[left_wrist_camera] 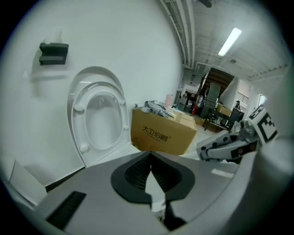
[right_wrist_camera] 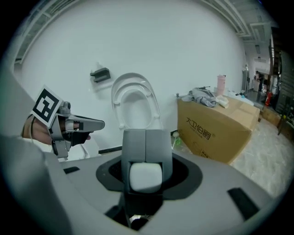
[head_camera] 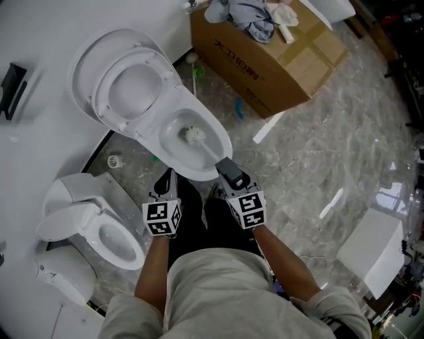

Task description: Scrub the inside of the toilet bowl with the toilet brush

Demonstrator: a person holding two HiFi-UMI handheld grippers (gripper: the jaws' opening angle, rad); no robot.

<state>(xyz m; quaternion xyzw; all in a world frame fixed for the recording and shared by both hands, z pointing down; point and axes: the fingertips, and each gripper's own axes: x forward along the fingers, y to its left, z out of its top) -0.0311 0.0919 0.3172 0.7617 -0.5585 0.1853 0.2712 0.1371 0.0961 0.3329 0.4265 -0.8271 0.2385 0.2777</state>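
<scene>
At the far left a black holder (head_camera: 12,83) was fixed on the white wall. Below it, at the lower left of the head view, a small toilet (head_camera: 93,225) stood on the floor (head_camera: 318,145) with its bowl uncovered.

To the right of it stood the toilet (head_camera: 159,106) of the task. Its seat (head_camera: 132,86) and lid (head_camera: 89,53) were both raised and leaned towards the wall. The bowl (head_camera: 222,142) was open to us.

The left hand-held gripper (head_camera: 167,180) hovered just before the front edge of the bowl, near the person's legs. In the left gripper view its jaws were narrow, with the tips together, and we saw nothing between them. It pointed at the raised seat and did not touch the toilet.

The brush (head_camera: 195,136) was inside the bowl. Its white bristle head was low in the bowl, near the middle, and the handle rose at a slant towards the front right rim.

The right hand-held gripper (head_camera: 224,164) was at that rim, beside the left one. It held the upper end of the handle. In the right gripper view the jaws were closed on the white rounded end of the handle.

To the right of the toilet, a cardboard box (head_camera: 278,66) sat on the floor close to the wall. Some crumpled cloths (head_camera: 248,16) lay on top of it.
</scene>
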